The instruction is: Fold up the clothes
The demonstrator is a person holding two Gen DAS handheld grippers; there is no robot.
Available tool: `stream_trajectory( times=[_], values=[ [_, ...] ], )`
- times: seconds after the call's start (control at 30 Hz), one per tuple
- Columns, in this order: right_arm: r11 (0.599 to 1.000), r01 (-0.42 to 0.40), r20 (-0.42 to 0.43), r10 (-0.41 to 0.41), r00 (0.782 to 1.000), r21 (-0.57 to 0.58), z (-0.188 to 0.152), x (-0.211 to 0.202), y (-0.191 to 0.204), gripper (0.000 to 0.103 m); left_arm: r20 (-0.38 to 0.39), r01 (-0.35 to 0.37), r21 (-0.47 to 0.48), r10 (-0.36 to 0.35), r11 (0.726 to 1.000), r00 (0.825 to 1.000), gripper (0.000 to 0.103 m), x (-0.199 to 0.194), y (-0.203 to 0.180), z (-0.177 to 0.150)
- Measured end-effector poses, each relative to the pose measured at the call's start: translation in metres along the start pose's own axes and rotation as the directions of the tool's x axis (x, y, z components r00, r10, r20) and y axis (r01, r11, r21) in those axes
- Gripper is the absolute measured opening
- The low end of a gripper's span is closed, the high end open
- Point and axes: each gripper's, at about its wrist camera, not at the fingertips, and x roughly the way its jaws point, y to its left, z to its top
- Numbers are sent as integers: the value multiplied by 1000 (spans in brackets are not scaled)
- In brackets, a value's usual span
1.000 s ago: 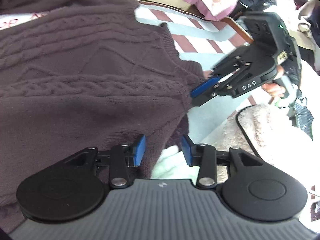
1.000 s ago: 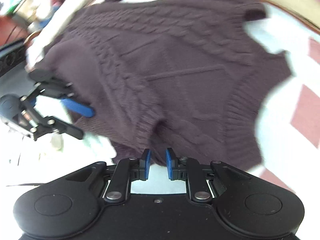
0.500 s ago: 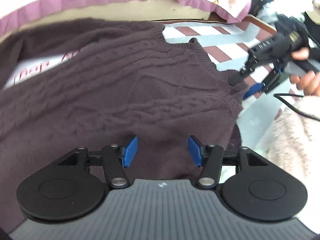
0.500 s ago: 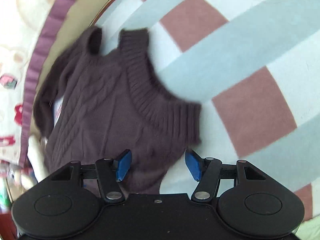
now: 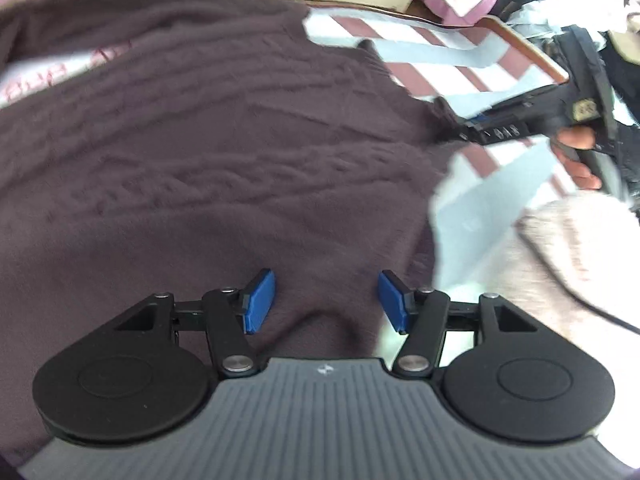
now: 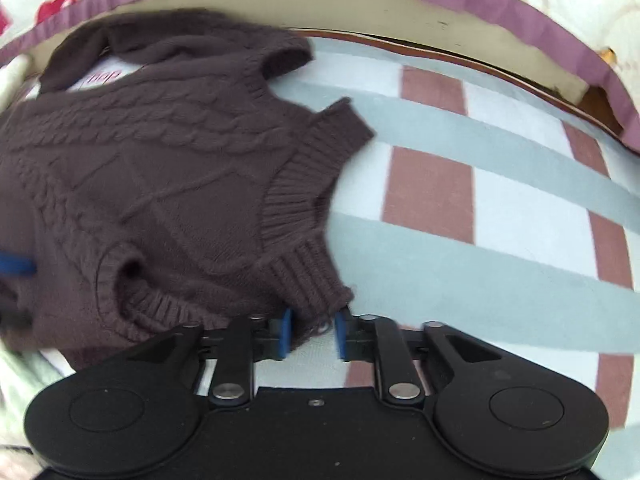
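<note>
Underneath, checked cloth (image 6: 460, 216) beside quilt (image 6: 560, 20)

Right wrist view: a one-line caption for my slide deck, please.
Right gripper closing on the ribbed corner of a brown cable-knit sweater lying on a checked cloth.

A dark brown sweater (image 6: 168, 184) of thick cable-knit wool is showing a rough, ribbed surface at its edges, and it is lying on a checked cloth (image 6: 500, 216) that is looking soft and matt. The right gripper (image 6: 311, 334) at the lower middle is showing matt black plastic arms, small shiny metal pins and smooth blue pads. At the upper right of the left wrist view a wooden-looking glossy edge (image 5: 532, 52) is showing, though blur is making this uncertain.
</note>
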Motion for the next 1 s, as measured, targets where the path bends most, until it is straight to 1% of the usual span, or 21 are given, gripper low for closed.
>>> stream_trajectory(
  times=[0.07,0.17,0.2,0.27,0.3,0.33,0.37,0.4,0.47,0.53,0.57,0.63,0.7,0.73,0.77,0.8,0.83,0.9,0.93,0.97,1.0],
  values=[
    [1000,11,28,-11,1000,16,5,-13,0,32,-1,25,-5,-25,1000,1000,57,-8,1,-2],
    [997,3,104,6,995,-83,13,-30,13,37,-22,49,-59,-51,997,998,57,-14,10,-5],
    [993,-1,127,17,992,-119,14,-36,19,42,-40,55,-91,-58,994,997,57,-14,14,-6],
    [981,-81,111,102,989,-178,17,-36,30,44,-84,83,-167,-98,982,992,58,-15,20,-7],
    [971,-124,99,147,984,-207,19,-36,35,44,-89,105,-202,-125,974,988,58,-16,24,-9],
    [951,-200,69,222,973,-236,19,-35,41,45,-80,119,-221,-140,968,987,58,-17,27,-12],
    [923,-282,33,301,953,-264,20,-33,47,47,-71,124,-224,-143,967,987,58,-18,29,-14],
    [887,-361,-5,376,927,-288,20,-32,53,51,-56,122,-215,-137,969,989,58,-20,29,-16],
    [831,-440,-71,444,893,-340,22,-22,65,55,-7,113,-163,-115,980,993,58,-22,27,-17],
    [815,-452,-129,436,891,-364,25,-5,73,57,34,137,-134,-134,981,990,61,-18,26,-16],
    [821,-440,-146,417,897,-364,27,5,77,58,29,142,-142,-139,980,990,62,-12,26,-14],
    [844,-413,-189,368,910,-343,31,27,78,58,-35,124,-200,-133,972,990,62,4,27,-11],
    [859,-426,-207,379,902,-284,34,43,74,60,-37,139,-218,-150,966,988,62,10,24,-8],
    [849,-465,-204,423,883,-250,35,45,72,59,-40,155,-222,-168,963,985,62,12,22,-6],
    [834,-508,-197,472,859,-216,35,45,69,54,-39,169,-229,-183,959,982,63,14,21,-5],
    [813,-554,-209,518,829,-183,35,45,67,36,-27,181,-234,-192,955,981,64,15,21,-4],
    [788,-598,-223,562,796,-149,35,46,65,24,-16,187,-237,-196,953,980,65,17,21,-4],
    [777,-623,-232,592,772,-90,34,46,63,22,17,205,-251,-207,946,978,64,23,23,-4],
    [767,-641,-219,620,754,-36,35,45,55,21,30,222,-260,-222,940,975,62,24,24,-3],
    [752,-659,-202,649,733,23,36,43,47,21,26,257,-266,-260,929,965,53,24,23,-2],
    [726,-682,-180,686,705,90,36,43,38,21,18,303,-256,-309,918,951,47,22,19,-1]
  ],
)
